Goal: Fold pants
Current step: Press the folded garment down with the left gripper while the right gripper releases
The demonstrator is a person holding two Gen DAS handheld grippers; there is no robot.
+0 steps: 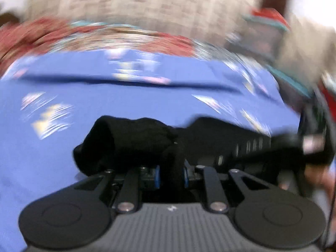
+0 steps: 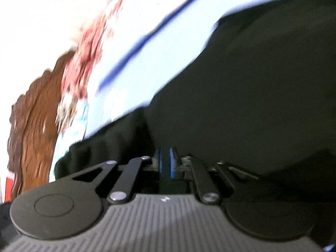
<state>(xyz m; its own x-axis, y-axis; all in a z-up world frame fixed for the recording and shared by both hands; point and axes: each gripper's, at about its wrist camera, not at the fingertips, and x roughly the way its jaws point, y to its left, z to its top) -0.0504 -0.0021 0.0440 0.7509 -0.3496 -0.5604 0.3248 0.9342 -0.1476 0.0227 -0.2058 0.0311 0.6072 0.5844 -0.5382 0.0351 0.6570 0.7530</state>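
The black pants (image 1: pixel 130 140) hang bunched in front of my left gripper (image 1: pixel 171 174), whose blue-padded fingers are shut on a fold of the cloth, above a blue patterned sheet (image 1: pixel 84 96). In the right wrist view the pants (image 2: pixel 252 94) fill the right side as a broad dark sheet. My right gripper (image 2: pixel 167 161) is shut on their edge, blue pads pressed together. The other gripper's dark body (image 1: pixel 262 145) shows at the right of the left wrist view. Both views are motion-blurred.
A red floral bedcover (image 1: pixel 63 33) edges the blue sheet at the back. Beyond it is a beige tiled floor (image 1: pixel 147 2). A brown furry mass (image 2: pixel 35 115) sits at the left of the right wrist view.
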